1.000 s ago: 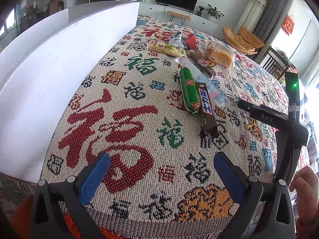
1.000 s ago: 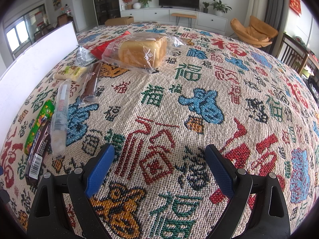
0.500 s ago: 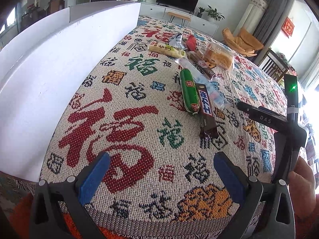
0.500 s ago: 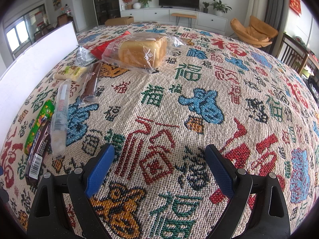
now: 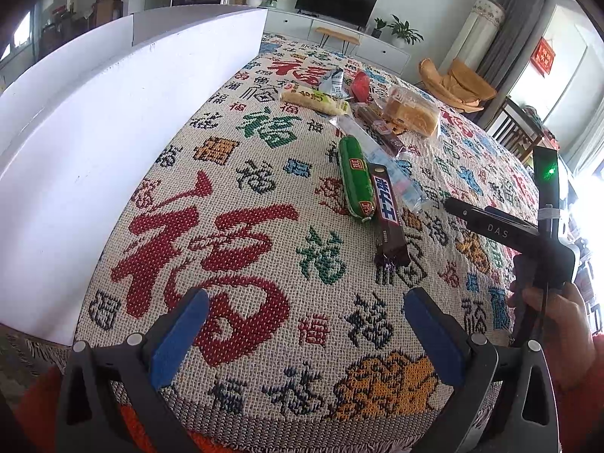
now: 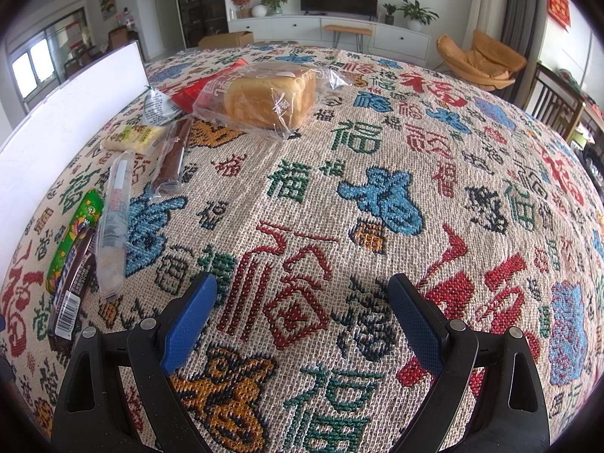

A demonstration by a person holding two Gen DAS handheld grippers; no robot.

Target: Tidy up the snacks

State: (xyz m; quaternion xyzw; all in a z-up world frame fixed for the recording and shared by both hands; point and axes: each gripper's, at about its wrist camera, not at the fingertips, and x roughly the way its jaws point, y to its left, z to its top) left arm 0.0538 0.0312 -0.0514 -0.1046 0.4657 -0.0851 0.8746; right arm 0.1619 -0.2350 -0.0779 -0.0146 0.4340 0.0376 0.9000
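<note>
Snacks lie in a loose row on the patterned cloth. A brown chocolate bar (image 5: 389,213) (image 6: 71,283) lies beside a green sausage pack (image 5: 355,175) (image 6: 75,234) and a clear wrapped stick (image 6: 113,222). Farther off are a dark brown bar (image 6: 171,153), a yellow pack (image 5: 315,99) (image 6: 134,137), a silver pouch (image 6: 158,105), a red pack (image 6: 205,87) and bagged bread (image 5: 411,111) (image 6: 270,96). My left gripper (image 5: 307,334) is open and empty near the table's front edge. My right gripper (image 6: 304,319) is open and empty over bare cloth.
A white board (image 5: 94,143) (image 6: 56,143) stands upright along the table's left side. The right gripper's body and the hand holding it (image 5: 543,256) show at the right of the left wrist view. A chair (image 6: 566,113) stands beyond the table's right edge.
The left wrist view has shifted slightly, with the hand on the right gripper showing more. The right wrist view is unchanged. No snack has moved.
</note>
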